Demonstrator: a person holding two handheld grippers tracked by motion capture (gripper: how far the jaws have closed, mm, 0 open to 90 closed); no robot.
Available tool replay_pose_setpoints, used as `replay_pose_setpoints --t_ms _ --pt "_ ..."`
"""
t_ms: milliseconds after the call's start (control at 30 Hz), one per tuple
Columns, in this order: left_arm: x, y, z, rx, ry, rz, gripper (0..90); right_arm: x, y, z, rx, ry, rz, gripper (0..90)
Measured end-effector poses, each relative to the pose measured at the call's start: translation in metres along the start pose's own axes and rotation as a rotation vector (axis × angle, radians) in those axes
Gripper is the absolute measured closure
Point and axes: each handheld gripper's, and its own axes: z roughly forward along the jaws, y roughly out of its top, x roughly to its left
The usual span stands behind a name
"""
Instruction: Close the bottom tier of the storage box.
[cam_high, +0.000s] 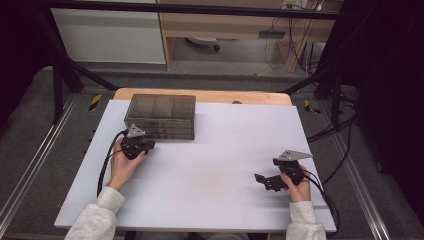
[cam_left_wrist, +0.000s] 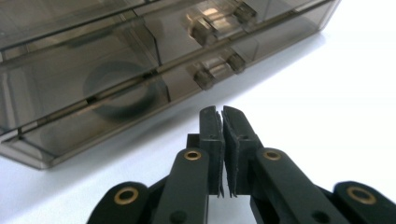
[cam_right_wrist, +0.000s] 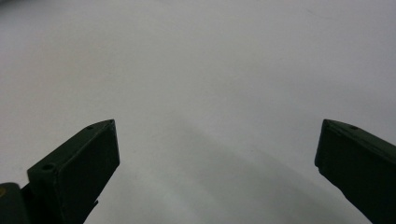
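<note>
Smoked translucent plastic makes up the drawer box (cam_high: 160, 116), a low, stiff-walled case that sits on the white board (cam_high: 215, 165) toward eleven o'clock from the board's middle, its back edge near the wooden table (cam_high: 200, 95) strip beyond. In the left gripper view the box shows stacked shallow drawers, each with a small clear pull tab (cam_left_wrist: 218, 70) at its front, and a dark round shape lies dimly inside the lower drawer; what it is cannot be told.

The left gripper (cam_high: 142, 145) rests just in front of the box at about seven o'clock from it, its jaws brought together with only a hairline gap between the pads and nothing held, its tips aimed at the lower tab and still apart from it. The right gripper (cam_high: 262, 180) lies well away at four o'clock on the board, jaws spread wide over bare white surface, empty.

The box looks light and rigid, probably smooth enough to slide on the board when a drawer is tugged, so bracing the casing with one gripper while the other pulls seems wise. The tabs appear the only real purchase: small, hard and likely slippery, best pinched squarely across their thickness. Thin plastic like this may crack under a hard squeeze.
</note>
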Motion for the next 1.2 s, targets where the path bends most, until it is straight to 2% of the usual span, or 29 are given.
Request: replay_pose_setpoints --t_ms 167,333,533,700,800,967,1200 --pt "-0.006 -0.005 -0.009 -0.012 -0.021 0.010 81.3 0.000 0.000 0.001 0.003 -0.001 -0.001 0.4" --pt "-0.012 -0.009 -0.018 -0.022 -0.034 0.016 73.3 0.001 -0.001 0.001 0.005 -0.001 0.000 0.4" --pt "-0.018 -0.015 -0.026 -0.015 -0.032 0.025 61.5 0.001 -0.001 0.001 0.003 -0.001 -0.002 0.4" --pt "-0.020 -0.020 -0.033 -0.028 -0.034 0.020 55.4 0.001 -0.001 0.001 0.003 -0.001 0.001 0.4" --pt "-0.022 -0.022 -0.036 -0.037 -0.026 0.013 45.3 0.001 -0.001 0.001 0.003 -0.001 0.001 0.4" --pt "-0.023 -0.027 -0.042 -0.035 -0.036 0.004 33.3 0.001 -0.001 0.001 0.003 -0.002 0.002 0.4" --pt "-0.024 -0.035 -0.051 -0.037 -0.058 0.005 20.0 0.002 -0.001 0.001 0.009 -0.001 0.008 0.4"
